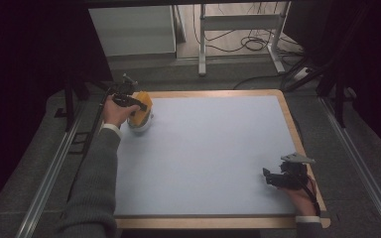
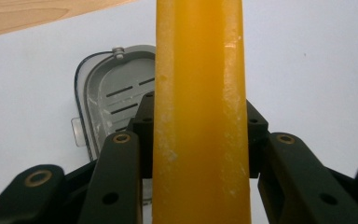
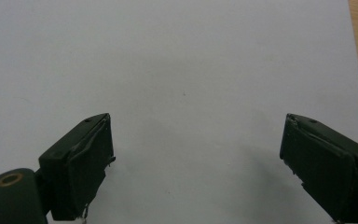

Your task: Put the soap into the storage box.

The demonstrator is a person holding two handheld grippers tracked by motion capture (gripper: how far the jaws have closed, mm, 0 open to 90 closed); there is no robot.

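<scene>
**Desk:** What is that orange thing at the back of the table?

**Me:** An orange block [image 2: 200,116], a long slab with a scuffed, whitish-flecked face, pinched between the two black jaws of my left gripper [image 1: 129,101]. The pads press on its two sides, so that claw is clamped on the block. In the high view it sits at the far left corner of the pale blue mat [image 1: 208,158], held over a small container.

**Desk:** And the container?

**Me:** A grey tray [image 2: 114,98] with a rounded outline, slots in its floor and a small metal fitting at its rim, lying on the mat directly under the block. From the high view it reads as a white dish; I cannot tell from either view whether the block touches it or hangs just clear.

**Desk:** Your other hand?

**Me:** My right gripper [image 1: 278,178] is well apart from all that, at the near right corner of the mat, close to the wooden table edge [image 1: 290,124]. Its jaws stand spread wide with nothing between them, bare mat beneath.

**Desk:** Anything beyond the table?

**Me:** Grey floor, metal rails either side, a white frame and loose cables at the back
</scene>
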